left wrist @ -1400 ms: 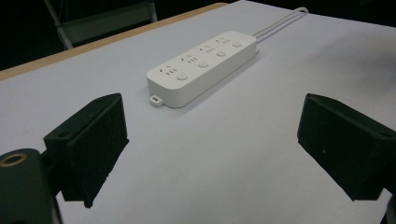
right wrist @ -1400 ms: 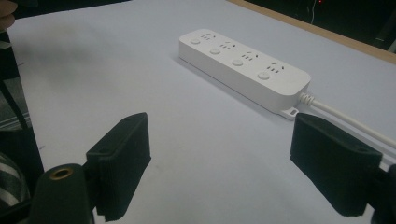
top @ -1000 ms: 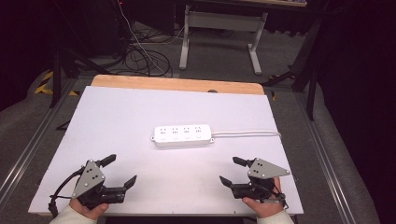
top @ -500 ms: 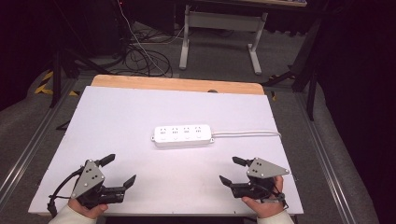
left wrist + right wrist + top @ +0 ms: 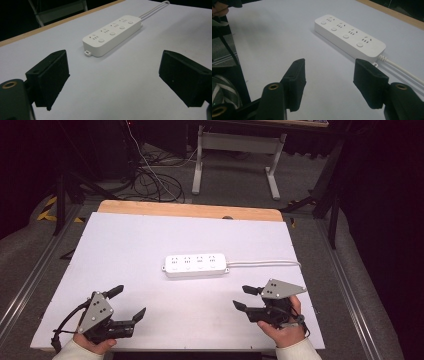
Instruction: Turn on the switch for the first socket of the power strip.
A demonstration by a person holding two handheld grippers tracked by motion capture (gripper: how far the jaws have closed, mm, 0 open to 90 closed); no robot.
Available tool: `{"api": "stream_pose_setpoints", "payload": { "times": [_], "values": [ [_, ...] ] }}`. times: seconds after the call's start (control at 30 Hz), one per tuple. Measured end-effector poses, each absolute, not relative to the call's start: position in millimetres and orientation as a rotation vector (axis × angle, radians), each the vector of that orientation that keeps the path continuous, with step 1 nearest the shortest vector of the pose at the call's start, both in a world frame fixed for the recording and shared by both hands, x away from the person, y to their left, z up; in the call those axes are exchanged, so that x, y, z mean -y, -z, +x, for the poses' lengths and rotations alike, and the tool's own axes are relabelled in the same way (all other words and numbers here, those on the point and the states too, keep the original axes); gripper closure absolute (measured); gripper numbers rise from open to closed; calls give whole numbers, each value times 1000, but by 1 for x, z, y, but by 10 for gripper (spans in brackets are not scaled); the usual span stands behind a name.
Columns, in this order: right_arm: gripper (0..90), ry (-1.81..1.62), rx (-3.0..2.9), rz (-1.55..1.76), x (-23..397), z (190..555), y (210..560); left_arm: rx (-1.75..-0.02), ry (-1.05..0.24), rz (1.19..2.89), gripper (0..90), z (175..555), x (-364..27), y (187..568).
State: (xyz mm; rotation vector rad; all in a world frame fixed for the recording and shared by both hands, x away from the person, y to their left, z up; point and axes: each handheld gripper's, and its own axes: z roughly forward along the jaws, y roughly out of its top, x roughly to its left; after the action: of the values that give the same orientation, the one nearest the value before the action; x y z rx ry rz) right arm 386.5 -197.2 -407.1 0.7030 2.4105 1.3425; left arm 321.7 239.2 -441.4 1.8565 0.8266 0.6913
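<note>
The right gripper (image 5: 248,297) hovers near the near right corner of the surface (image 5: 125,250), held in the person's right hand (image 5: 282,330). Its jaws have just been closing and now stand at a middle width, with nothing between them. In the right gripper view the two black jaws frame bare white surface, and the power strip (image 5: 349,37) lies just beyond them, toward the far side.

The left gripper (image 5: 129,302) rests low at the near left corner, jaws spread wide and empty; in the left gripper view the power strip (image 5: 112,33) is clearly farther off, up and to the right.

The power strip (image 5: 196,265) lies flat about at the middle of the surface, its long axis running left to right. Its white cable (image 5: 265,264) leaves the right end and goes toward the right edge. From the right gripper the strip sits far and to the left, and its cable end is the closest part. The right gripper seems the nearer one, though the high view makes this a little hard to judge. A grasp across the short width of the strip would probably fit the present jaw opening.
</note>
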Motion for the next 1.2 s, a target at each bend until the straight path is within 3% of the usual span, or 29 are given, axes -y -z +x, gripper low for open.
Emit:
{"api": "stream_pose_setpoints", "payload": {
  "times": [1.0,1.1,1.13,1.17,1.2],
  "values": [
    [497,-1271,-2461,657,159,432,351,-817,-703,1863,102,321,-239,441],
    [520,-1270,-2463,659,154,436,352,-822,-696,1864,102,321,-239,442],
    [577,-1264,-2465,658,152,439,352,-821,-698,1863,102,321,-239,442],
    [577,-1264,-2465,658,152,439,352,-820,-699,1862,102,321,-239,441],
    [650,-1266,-2470,663,151,441,352,-818,-704,1861,102,321,-239,441]
  ]
}}
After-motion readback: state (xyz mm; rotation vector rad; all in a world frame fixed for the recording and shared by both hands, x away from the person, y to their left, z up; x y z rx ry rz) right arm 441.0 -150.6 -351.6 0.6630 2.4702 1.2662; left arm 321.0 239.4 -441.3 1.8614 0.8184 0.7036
